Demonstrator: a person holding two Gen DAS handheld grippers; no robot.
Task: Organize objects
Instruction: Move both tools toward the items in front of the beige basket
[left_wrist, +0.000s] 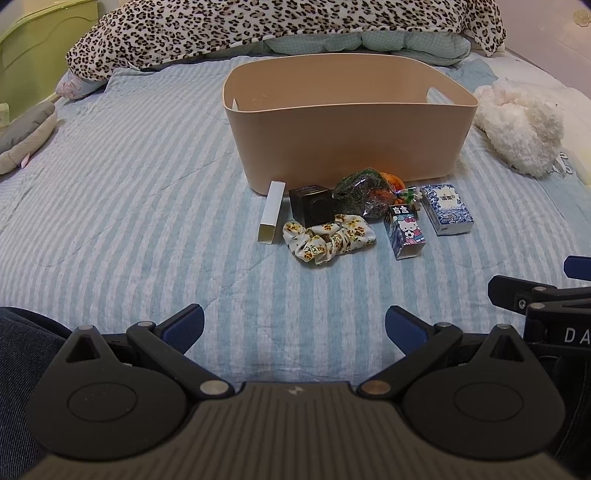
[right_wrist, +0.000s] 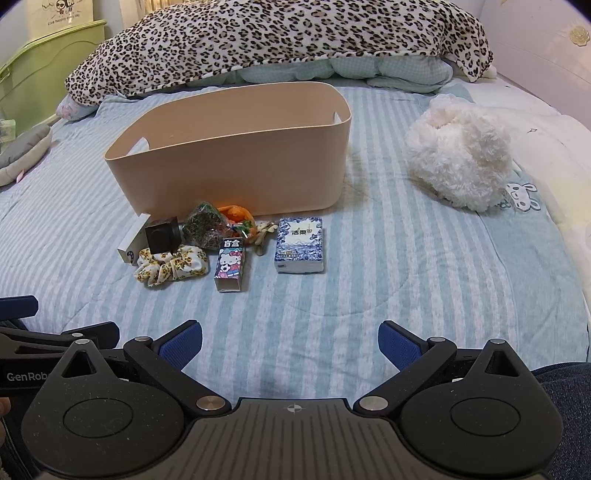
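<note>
Above the striped bedspread (left_wrist: 147, 206), left claw (left_wrist: 294, 325) and right claw (right_wrist: 290, 339) gape wide, empty.

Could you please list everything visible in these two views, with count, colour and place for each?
bin: one, beige, mid-bed, nothing visible inside.
slim box: one, white, leftmost in front of the bin.
cube box: one, black, beside the slim box.
scrunchie: one, cream floral, in front of the cube.
snack bags: at least two, green and orange, against the bin.
Hello Kitty box: one, blue-pink, lying open-ended.
tissue pack: one, blue-white, rightmost.
fluffy item: one, white, right of the bin.
leopard blanket: one, behind the bin.
striped bedspread: one, pale blue.
left gripper: open, empty.
right gripper: open, empty.
</note>
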